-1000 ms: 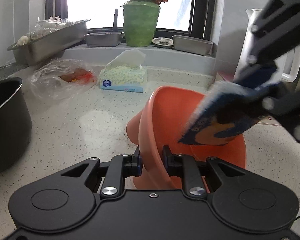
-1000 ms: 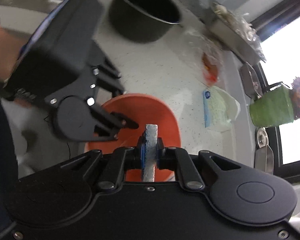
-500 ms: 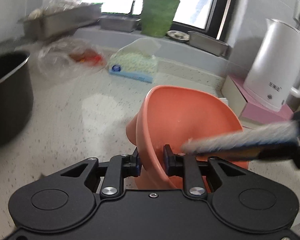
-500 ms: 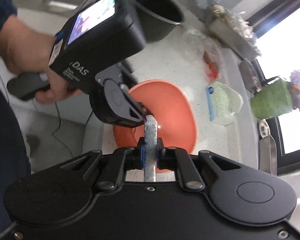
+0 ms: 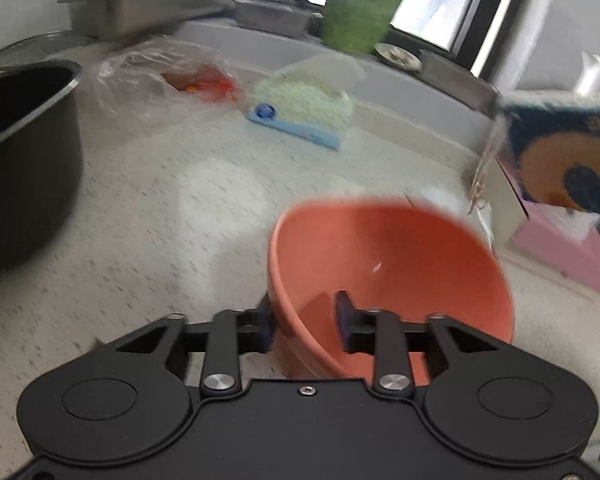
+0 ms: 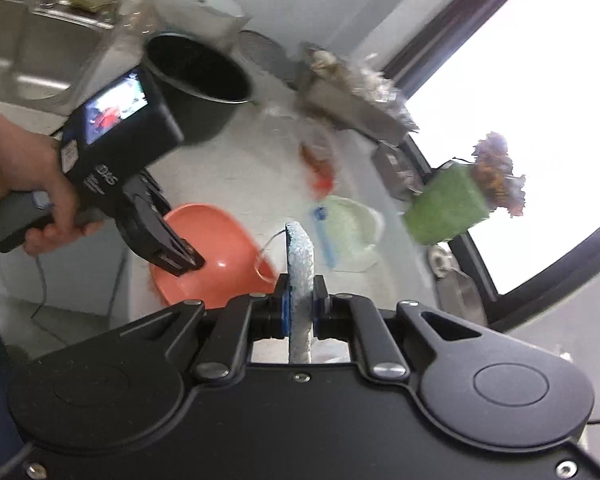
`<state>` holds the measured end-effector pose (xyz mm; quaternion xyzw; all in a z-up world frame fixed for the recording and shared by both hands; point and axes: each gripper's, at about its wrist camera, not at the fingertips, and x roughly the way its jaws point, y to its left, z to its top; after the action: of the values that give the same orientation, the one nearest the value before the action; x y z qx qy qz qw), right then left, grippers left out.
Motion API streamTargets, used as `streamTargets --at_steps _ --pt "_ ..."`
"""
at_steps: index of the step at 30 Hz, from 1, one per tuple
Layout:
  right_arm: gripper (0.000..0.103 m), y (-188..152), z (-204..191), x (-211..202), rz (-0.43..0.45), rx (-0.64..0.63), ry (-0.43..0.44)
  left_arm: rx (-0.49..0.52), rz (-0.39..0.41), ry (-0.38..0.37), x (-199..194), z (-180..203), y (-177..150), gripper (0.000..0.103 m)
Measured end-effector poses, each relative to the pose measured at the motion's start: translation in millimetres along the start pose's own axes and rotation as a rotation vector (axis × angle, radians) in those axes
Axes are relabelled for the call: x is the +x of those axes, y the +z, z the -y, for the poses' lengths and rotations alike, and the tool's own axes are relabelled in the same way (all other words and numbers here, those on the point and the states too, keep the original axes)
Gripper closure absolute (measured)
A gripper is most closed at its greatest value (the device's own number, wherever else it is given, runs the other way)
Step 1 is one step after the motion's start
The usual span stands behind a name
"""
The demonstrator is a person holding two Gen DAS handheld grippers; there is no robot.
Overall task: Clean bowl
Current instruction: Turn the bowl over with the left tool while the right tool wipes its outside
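An orange bowl [image 5: 384,264] sits low over the speckled counter, its near rim between the fingers of my left gripper [image 5: 304,314], which is spread wider than the rim. The bowl also shows in the right wrist view [image 6: 212,256], with the left gripper [image 6: 184,260] at its rim. My right gripper [image 6: 300,300] is shut on a blue sponge [image 6: 299,264] with an orange face, held edge-on above and right of the bowl. The sponge [image 5: 560,152] shows at the right of the left wrist view, clear of the bowl.
A black pot [image 5: 24,160] stands at the left. A tissue pack [image 5: 304,108] and a plastic bag [image 5: 160,76] lie behind the bowl. A green vase [image 5: 360,4] and steel trays [image 5: 148,4] line the window sill. A pink box [image 5: 568,244] is at right. A sink [image 6: 32,52] lies beyond the pot.
The sponge has lifted out of the bowl, up and to the right. The bowl has gone from tilted on edge to nearly level, and the left fingers have spread apart.
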<state>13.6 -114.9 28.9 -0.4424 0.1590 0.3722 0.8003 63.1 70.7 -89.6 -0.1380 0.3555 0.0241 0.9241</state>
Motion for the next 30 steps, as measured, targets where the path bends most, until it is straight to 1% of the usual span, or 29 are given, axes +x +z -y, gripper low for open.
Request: streamTargets --at_steps 3,4,7,8,9,10,11,12,13,14,15,17,18,19,21,23,24,25,26,27,28,29,30 --pt "0.092 -10 3 15 -0.037 0.06 -0.001 0.014 0.045 0.002 -9 -3 11 0.034" --pt "0.092 -12 3 17 -0.041 0.073 0.0 0.048 0.073 0.035 -16 -2 16 0.033" --pt "0.092 -20 8 22 -0.054 0.139 -0.001 0.165 0.151 0.087 -35 4 20 0.032" --pt "0.092 -23 10 23 -0.058 0.161 -0.004 0.273 0.181 0.063 -45 11 19 0.032" --pt "0.092 -27 13 25 -0.065 0.184 -0.003 0.349 0.2 0.041 -52 17 17 0.032" --pt "0.092 -28 14 27 -0.067 0.195 -0.005 0.5 0.237 -0.004 -64 30 12 0.032" --pt "0.092 -31 16 27 -0.072 0.212 -0.009 0.624 0.252 -0.049 -73 41 6 0.032" --pt "0.092 -34 18 28 -0.077 0.228 -0.014 0.684 0.243 -0.072 -76 47 3 0.032" --pt "0.092 -38 20 28 -0.081 0.245 -0.019 0.796 0.208 -0.105 -79 59 -3 0.032" --pt "0.092 -41 23 28 -0.084 0.265 -0.024 0.886 0.173 -0.11 -78 70 -10 0.032" --pt "0.092 -43 24 28 -0.085 0.274 -0.023 0.934 0.154 -0.109 -76 75 -14 0.032" --pt "0.092 -48 25 29 -0.088 0.29 -0.018 1.094 0.077 -0.117 -60 89 -32 0.033" --pt "0.092 -50 24 29 -0.089 0.297 -0.014 1.123 0.05 -0.118 -55 92 -36 0.033" --pt "0.092 -52 24 29 -0.09 0.304 -0.011 1.17 0.004 -0.118 -45 97 -42 0.033" --pt "0.092 -56 21 30 -0.092 0.315 -0.002 1.221 -0.054 -0.094 -27 104 -47 0.034" --pt "0.092 -58 18 29 -0.095 0.324 0.0 1.295 -0.114 -0.067 -8 110 -56 0.041" --pt "0.092 -60 17 30 -0.097 0.331 0.003 1.323 -0.134 -0.061 -3 110 -60 0.042" --pt "0.092 -62 17 30 -0.099 0.338 0.003 1.394 -0.168 -0.048 7 112 -68 0.045" --pt "0.092 -64 16 30 -0.101 0.345 0.004 1.464 -0.158 -0.035 12 113 -77 0.064" --pt "0.092 -65 16 29 -0.103 0.352 0.004 1.482 -0.155 -0.027 14 114 -81 0.077" --pt "0.092 -66 16 29 -0.103 0.357 0.003 1.493 -0.168 0.003 20 115 -83 0.081" --pt "0.092 -68 16 28 -0.106 0.368 0.001 1.504 -0.155 0.036 25 117 -83 0.082" --pt "0.092 -70 16 28 -0.106 0.374 0.001 1.507 -0.152 0.03 25 117 -83 0.083"
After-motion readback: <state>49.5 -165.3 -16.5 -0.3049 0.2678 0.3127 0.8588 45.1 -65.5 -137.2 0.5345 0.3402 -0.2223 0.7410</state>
